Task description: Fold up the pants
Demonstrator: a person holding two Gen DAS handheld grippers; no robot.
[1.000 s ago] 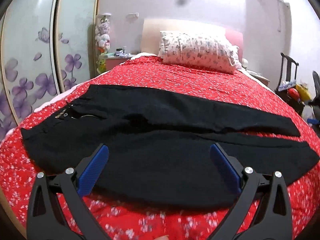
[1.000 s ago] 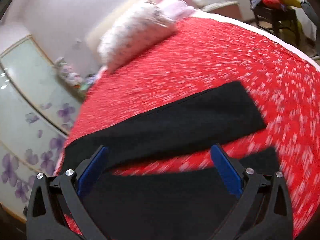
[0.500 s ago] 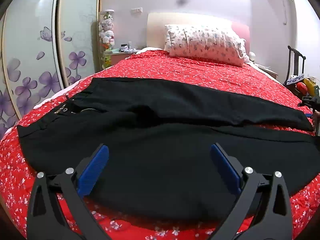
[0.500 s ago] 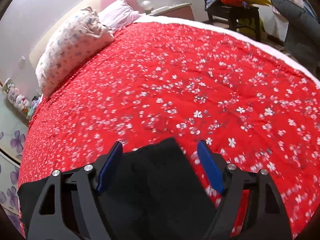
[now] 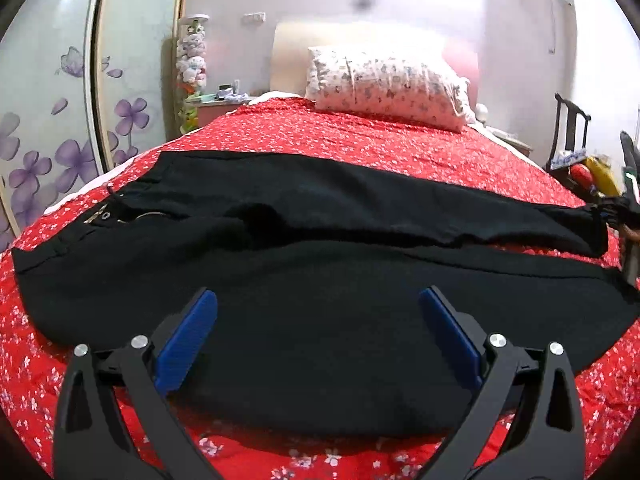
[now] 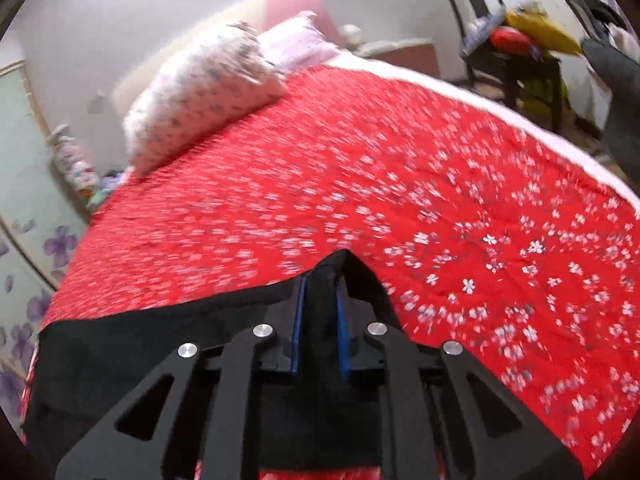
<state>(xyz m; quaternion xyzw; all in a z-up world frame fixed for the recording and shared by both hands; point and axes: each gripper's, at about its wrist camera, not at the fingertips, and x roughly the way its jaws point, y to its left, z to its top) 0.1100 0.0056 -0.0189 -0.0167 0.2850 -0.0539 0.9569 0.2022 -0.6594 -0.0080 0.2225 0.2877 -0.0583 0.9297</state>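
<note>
Pants lie flat across the bed. Right gripper is closing, pinching a leg hem; left gripper hovers spread. Next, probably: carry the hem toward the waistband.

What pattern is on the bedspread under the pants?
Red with small white flowers; the bedspread shows it best in the right wrist view.

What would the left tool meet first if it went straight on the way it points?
Most likely the black pants: the open left tool points down at the near leg spread on the red bedspread, nothing between. Depth is hard to judge.
</note>
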